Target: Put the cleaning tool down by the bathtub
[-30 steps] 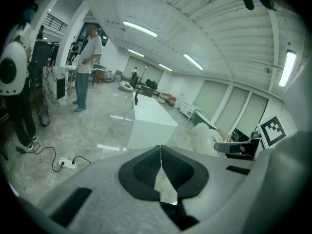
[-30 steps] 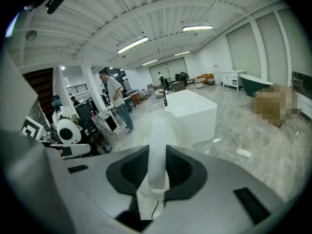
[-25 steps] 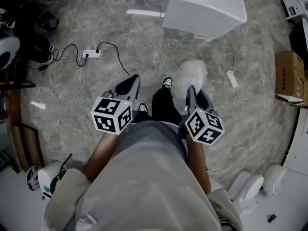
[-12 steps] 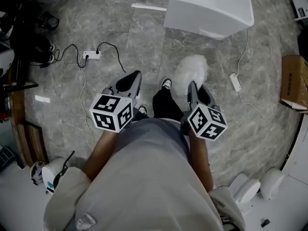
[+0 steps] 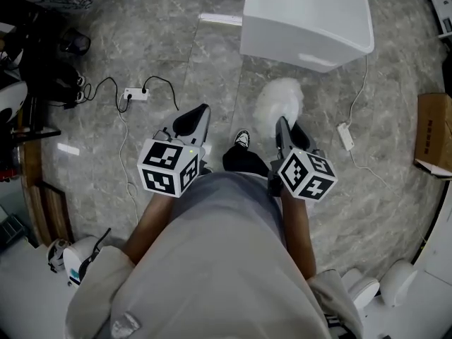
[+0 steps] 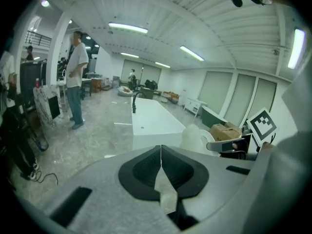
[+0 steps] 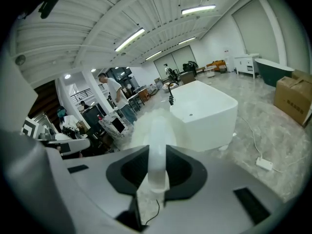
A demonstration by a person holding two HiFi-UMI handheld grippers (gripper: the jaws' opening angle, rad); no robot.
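A white bathtub [image 5: 304, 13] stands on the grey marble floor ahead of me, also in the left gripper view [image 6: 151, 123] and the right gripper view [image 7: 204, 113]. The cleaning tool is a fluffy white duster [image 5: 279, 101] with a pale handle [image 7: 157, 155]. My right gripper [image 5: 284, 127] is shut on that handle, and the fluffy head [image 7: 146, 126] points toward the tub. My left gripper [image 5: 192, 119] is held level beside it, shut with nothing between its jaws [image 6: 161, 152]. The duster [image 6: 197, 138] hangs above the floor, short of the tub.
A power strip [image 5: 134, 94] with a black cable lies on the floor at left. A second strip [image 5: 345, 136] with a white cord lies right of the duster. A cardboard box [image 5: 434, 133] sits at far right. A person [image 6: 75, 82] stands left of the tub.
The bathtub has come lower and nearer in the head view as I step toward it. Both grippers keep their pose; the right one still holds the duster.
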